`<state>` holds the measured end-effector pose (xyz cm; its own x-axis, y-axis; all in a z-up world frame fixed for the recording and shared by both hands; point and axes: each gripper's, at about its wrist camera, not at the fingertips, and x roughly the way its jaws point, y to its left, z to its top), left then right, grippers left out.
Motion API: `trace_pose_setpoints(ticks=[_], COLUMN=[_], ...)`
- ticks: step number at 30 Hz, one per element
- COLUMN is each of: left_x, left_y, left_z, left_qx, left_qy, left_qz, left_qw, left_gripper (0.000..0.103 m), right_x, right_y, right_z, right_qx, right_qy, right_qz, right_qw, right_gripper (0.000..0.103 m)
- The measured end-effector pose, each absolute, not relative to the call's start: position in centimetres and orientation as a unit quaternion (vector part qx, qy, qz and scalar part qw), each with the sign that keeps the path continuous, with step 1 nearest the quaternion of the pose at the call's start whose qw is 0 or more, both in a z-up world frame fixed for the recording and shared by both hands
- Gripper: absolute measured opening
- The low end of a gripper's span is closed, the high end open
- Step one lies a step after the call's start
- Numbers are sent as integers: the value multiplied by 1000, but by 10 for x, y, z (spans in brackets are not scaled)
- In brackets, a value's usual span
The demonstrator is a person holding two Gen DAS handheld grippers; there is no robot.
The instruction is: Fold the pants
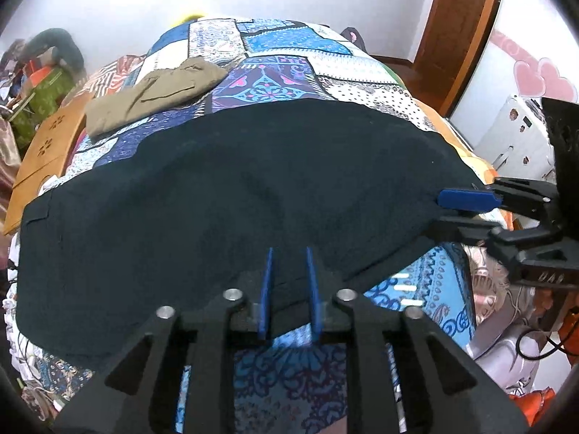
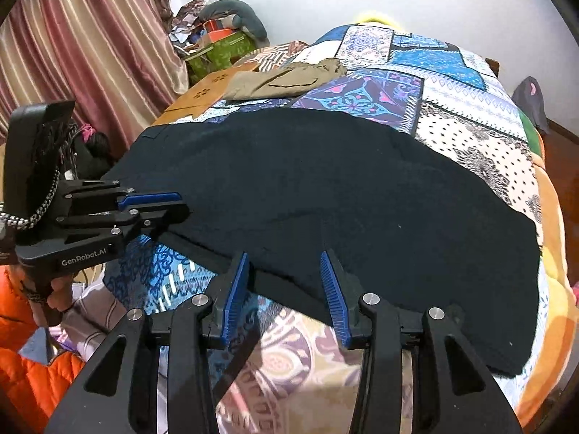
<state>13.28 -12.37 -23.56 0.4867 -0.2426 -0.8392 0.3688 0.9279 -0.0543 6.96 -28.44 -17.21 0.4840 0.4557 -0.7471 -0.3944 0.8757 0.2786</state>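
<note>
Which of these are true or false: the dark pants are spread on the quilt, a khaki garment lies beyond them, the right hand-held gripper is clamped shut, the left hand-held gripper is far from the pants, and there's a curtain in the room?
1. The dark pants lie spread on the patchwork quilt. True.
2. A khaki garment lies beyond them. True.
3. The right hand-held gripper is clamped shut. False: its jaws stand apart at the pants' near edge.
4. The left hand-held gripper is far from the pants. False: its fingers reach over the near edge.
5. A striped curtain hangs in the room. True.
</note>
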Motion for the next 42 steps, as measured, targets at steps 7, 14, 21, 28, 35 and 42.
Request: trace_pose_setpoints(ticks=[7, 14, 21, 28, 35, 42], left_x=[143, 163, 174, 171, 168, 167], left_y=[-111, -150, -220, -272, -279, -282], left_z=[-216, -197, -206, -238, -249, -251], left_qx=[47, 57, 91, 147, 164, 173], left_qy=[468, 446, 454, 475, 470, 459], left_qz=[-168, -198, -244, -267, -269, -268], left_qw=[866, 871, 852, 825, 825, 829], left_gripper=[31, 42, 58, 58, 58, 58], right_x=[54, 32, 10, 13, 24, 31], right_y=[-336, -399, -440, -445, -445, -458], right_z=[-148, -135, -174, -208, -226, -232], right_qx=[59, 106, 197, 284, 328, 361], right_qy=[423, 413, 451, 467, 474, 456], right_qz=[127, 21, -15, 4, 35, 22], right_qw=[895, 904, 871, 837, 817, 813], right_gripper=[55, 64, 68, 68, 68, 68])
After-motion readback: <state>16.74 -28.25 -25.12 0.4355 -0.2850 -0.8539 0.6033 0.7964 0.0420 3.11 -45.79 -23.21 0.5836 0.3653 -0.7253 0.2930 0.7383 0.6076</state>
